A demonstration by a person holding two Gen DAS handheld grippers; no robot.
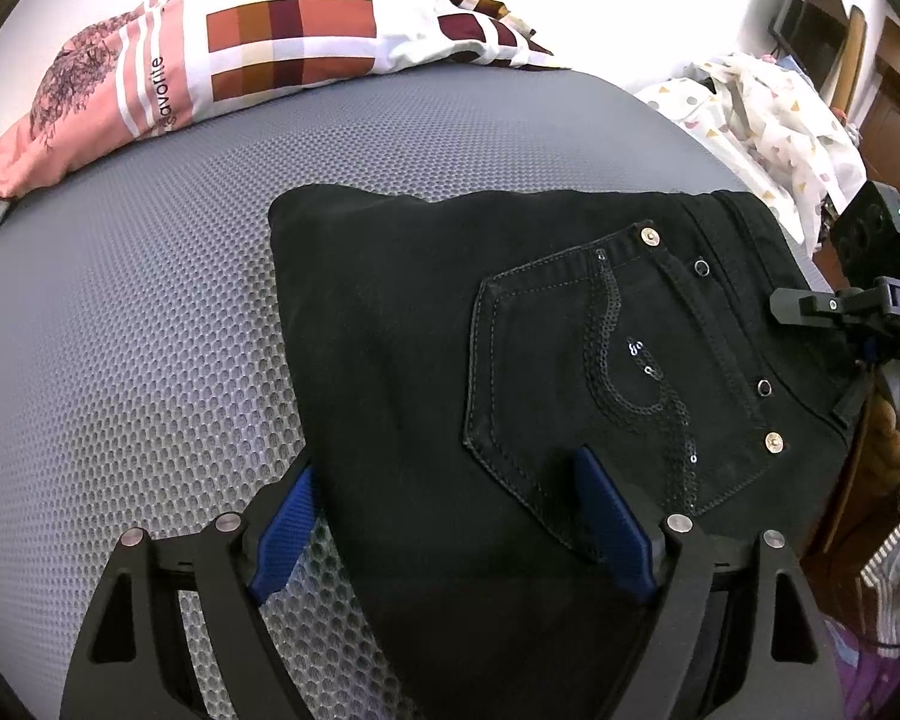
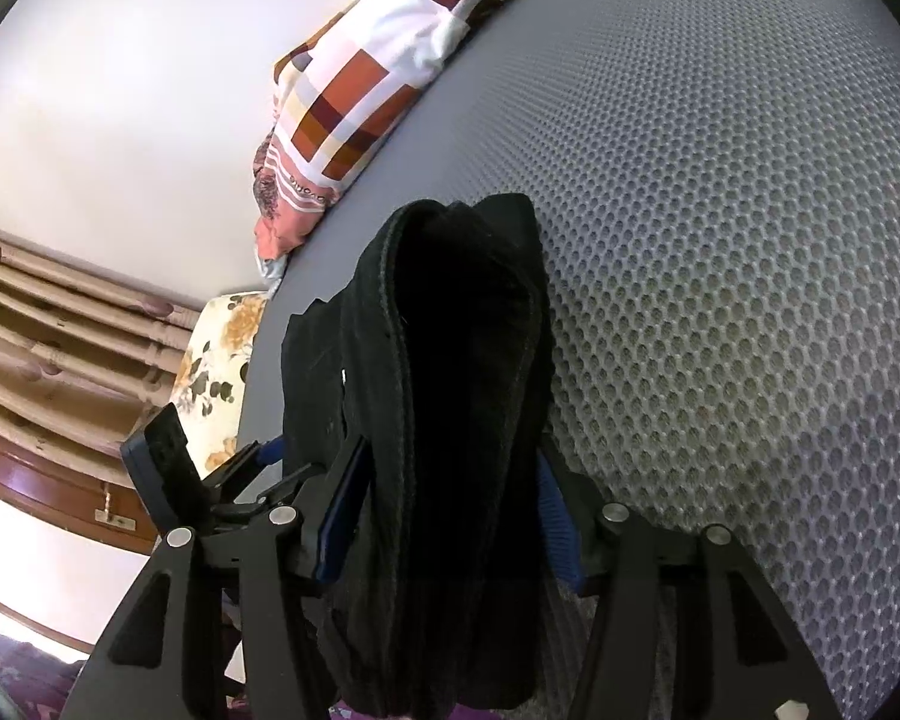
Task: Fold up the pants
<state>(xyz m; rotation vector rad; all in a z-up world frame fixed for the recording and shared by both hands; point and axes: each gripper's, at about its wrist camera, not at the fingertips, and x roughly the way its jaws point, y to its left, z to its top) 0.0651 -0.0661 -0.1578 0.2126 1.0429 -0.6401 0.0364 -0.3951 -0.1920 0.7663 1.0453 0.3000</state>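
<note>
A: What is seen nearest the cameras?

B: In the left wrist view, the left gripper (image 1: 444,516) is held with its jaws wide apart over the near edge of the black pants (image 1: 510,330); cloth lies between the blue pads (image 1: 615,531), but it is not pinched. In the right wrist view, the right gripper (image 2: 444,498) is clamped on a thick bunch of the same pants (image 2: 450,420), several layers being squeezed between its pads.

A: Where are the pants placed?

B: They are laid on the grey mesh mattress (image 1: 150,312), already folded into a compact block, with the sequinned back pocket (image 1: 600,372) facing up. One end is gathered in the right gripper.

A: How much is judged done?

B: Most of the folding appears completed. What seems left is a last fold or a release and some smoothing.

A: And farther off?

B: A patterned pillow (image 1: 210,54) is seen at the far edge of the mattress, well apart from the pants.
</note>
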